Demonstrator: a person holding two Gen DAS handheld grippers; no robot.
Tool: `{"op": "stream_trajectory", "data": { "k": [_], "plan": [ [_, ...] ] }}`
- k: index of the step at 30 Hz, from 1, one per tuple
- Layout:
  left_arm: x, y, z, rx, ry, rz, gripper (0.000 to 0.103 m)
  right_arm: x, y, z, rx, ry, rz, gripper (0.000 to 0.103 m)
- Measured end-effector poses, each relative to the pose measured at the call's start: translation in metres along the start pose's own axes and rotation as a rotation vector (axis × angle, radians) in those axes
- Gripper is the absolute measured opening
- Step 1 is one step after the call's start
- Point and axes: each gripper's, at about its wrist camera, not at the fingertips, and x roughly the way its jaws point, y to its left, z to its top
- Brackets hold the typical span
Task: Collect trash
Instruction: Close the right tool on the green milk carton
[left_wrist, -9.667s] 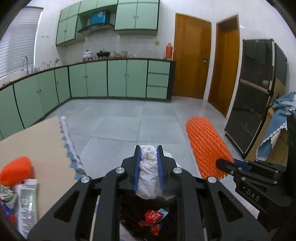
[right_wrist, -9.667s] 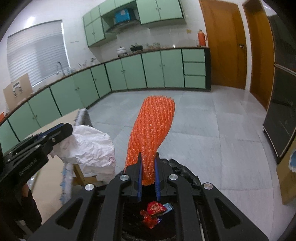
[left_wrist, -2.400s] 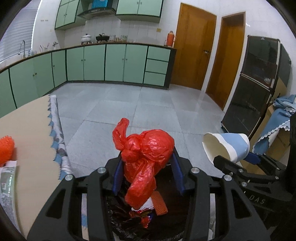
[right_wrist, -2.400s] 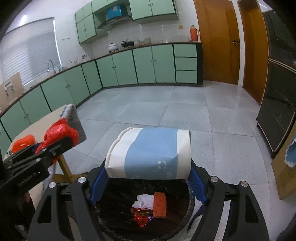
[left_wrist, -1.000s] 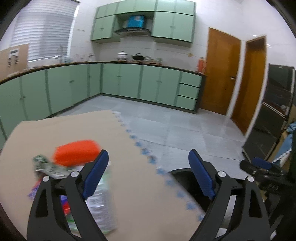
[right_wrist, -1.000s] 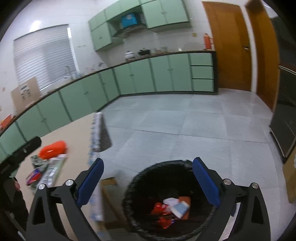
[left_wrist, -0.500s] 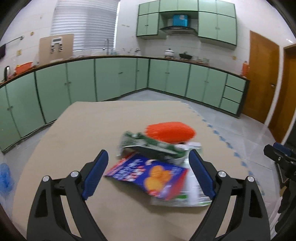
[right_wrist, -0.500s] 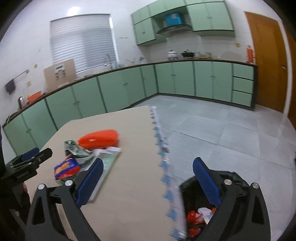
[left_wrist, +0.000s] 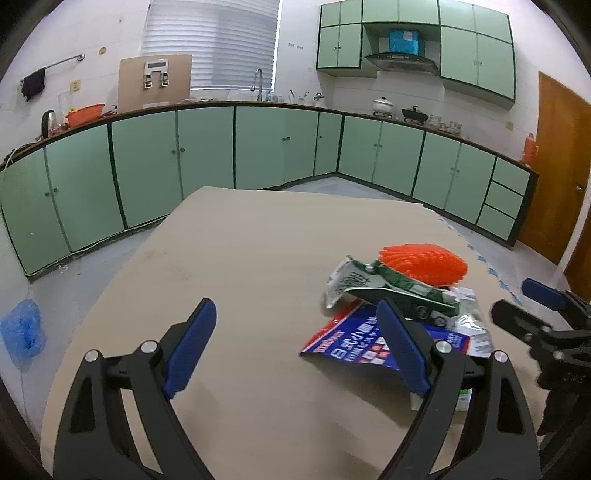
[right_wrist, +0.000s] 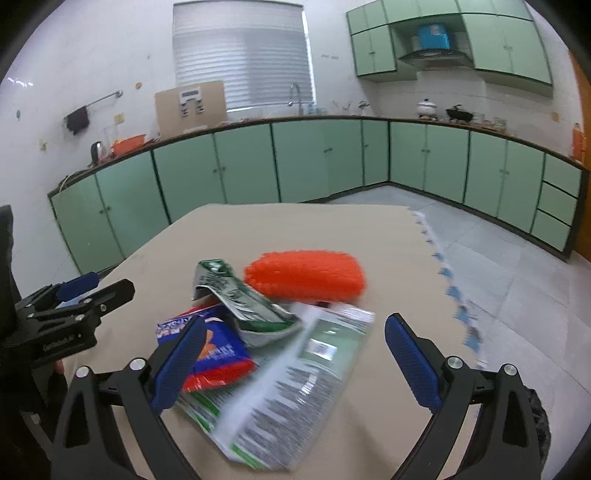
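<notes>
Both tongs hang wide apart and carrying nothing over the tabletop (left_wrist: 258, 266), so this looks like the reach for the next pieces of trash. Closest to the right tongs (right_wrist: 291, 354) lies a long silvery-green printed wrapper (right_wrist: 291, 391), flat and partly under the pile, its near end pointing at the camera; it is blurred, so the print is unreadable. The left tongs (left_wrist: 295, 347) sit just beside the blue snack packet (left_wrist: 369, 343), one blue pad already in front of its near corner. A good pick, I'd judge, takes one piece per hand: left on the blue packet's raised edge, right on the long wrapper's loose end, coming in low so one pad slides under the film, not pressing it flat. Thin foil slips, so close fully and lift slowly. Behind those, a crumpled green-and-white pouch (right_wrist: 240, 299) arches over the blue packet, and it may drag along or tumble if the packet is pulled out from beneath. At the back of the heap rests the orange foam net (right_wrist: 306, 273), touching the pouch. The tabletop is a plain beige sheet, bare to the left of the pile, with a blue-patterned trim (right_wrist: 447, 277) along its right edge. The rim of the black bin (right_wrist: 537, 417) peeks in at the lower right. Beyond: grey tiled floor, green cabinets (left_wrist: 207, 147) along two walls, a blinded window and a wooden door (left_wrist: 561, 162).
</notes>
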Motion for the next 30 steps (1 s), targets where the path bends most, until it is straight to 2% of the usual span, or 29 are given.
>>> {"op": "stream_trajectory", "data": {
  "k": [6, 14, 15, 18, 20, 23, 30],
  "plan": [
    [0.007, 0.012, 0.003, 0.001, 0.009, 0.026, 0.086, 0.035, 0.008, 0.006, -0.029, 0.07, 0.036, 0.095],
    [0.014, 0.017, 0.005, -0.01, 0.022, 0.037, 0.086, 0.06, 0.004, 0.013, -0.039, 0.143, 0.087, 0.093],
    [0.015, 0.015, 0.005, -0.008, 0.024, 0.037, 0.086, 0.063, 0.004, 0.013, -0.037, 0.149, 0.092, 0.091],
    [0.017, 0.011, 0.005, -0.007, 0.028, 0.031, 0.086, 0.071, 0.0, 0.013, -0.02, 0.184, 0.125, 0.078],
    [0.018, 0.008, 0.004, -0.003, 0.033, 0.029, 0.086, 0.07, -0.003, 0.011, -0.005, 0.196, 0.143, 0.059],
    [0.021, 0.005, 0.002, 0.004, 0.04, 0.026, 0.086, 0.068, -0.006, 0.009, 0.007, 0.202, 0.172, 0.055],
    [0.022, -0.002, -0.004, 0.008, 0.056, 0.016, 0.086, 0.042, -0.013, 0.0, 0.048, 0.174, 0.182, 0.054]
  ]
}}
